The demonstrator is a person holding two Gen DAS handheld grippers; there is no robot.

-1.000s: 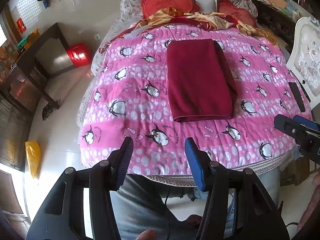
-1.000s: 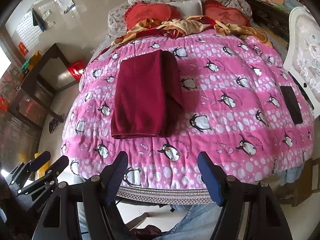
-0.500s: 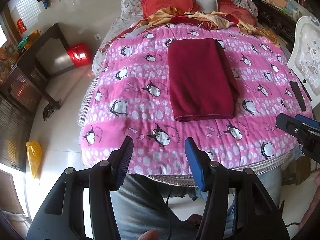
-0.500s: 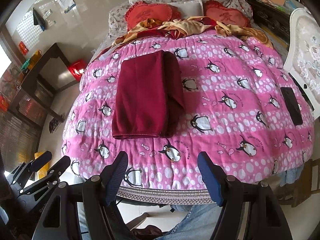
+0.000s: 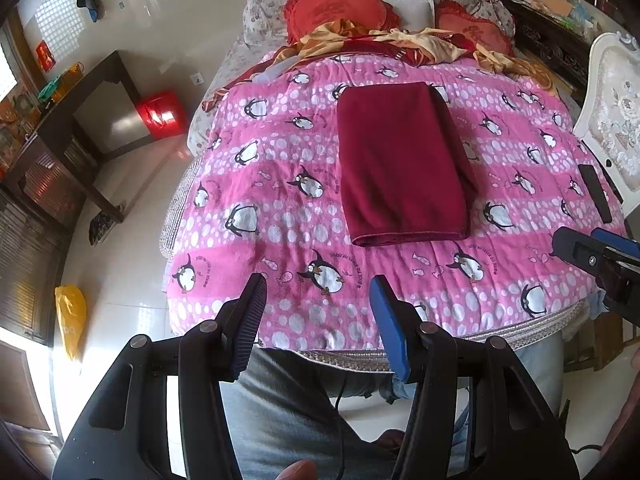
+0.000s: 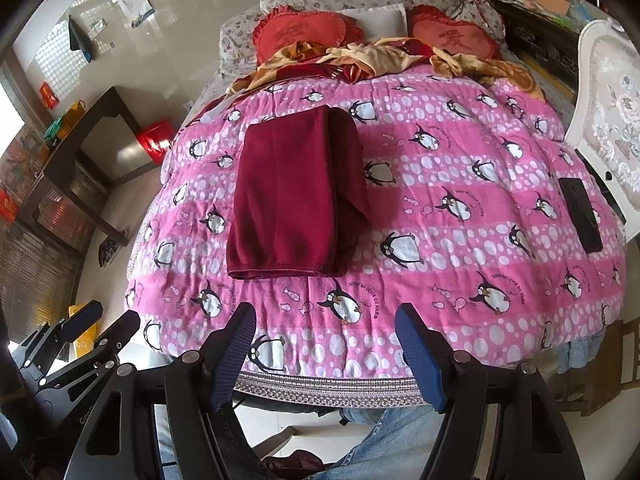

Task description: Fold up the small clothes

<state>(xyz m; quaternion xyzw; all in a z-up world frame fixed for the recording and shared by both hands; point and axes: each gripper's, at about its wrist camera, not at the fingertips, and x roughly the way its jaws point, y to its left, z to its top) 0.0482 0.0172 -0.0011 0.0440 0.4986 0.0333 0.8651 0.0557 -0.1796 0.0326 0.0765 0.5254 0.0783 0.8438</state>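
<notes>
Lying folded into a neat dark-red fleece rectangle (image 5: pixel 400 164) mid-way up the pink penguin-print quilt (image 5: pixel 280 184), the garment looks finished, so both grippers (image 5: pixel 318 320) (image 6: pixel 326 344) hover empty, jaws apart, off the quilt's near edge.

Black gripper frames with silver screws, blue ribbed fingers (image 5: pixel 390 328), light jeans (image 5: pixel 288 396).

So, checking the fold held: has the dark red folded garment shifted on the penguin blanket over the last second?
No. The dark red garment sits by the same penguins on the blanket.
</notes>
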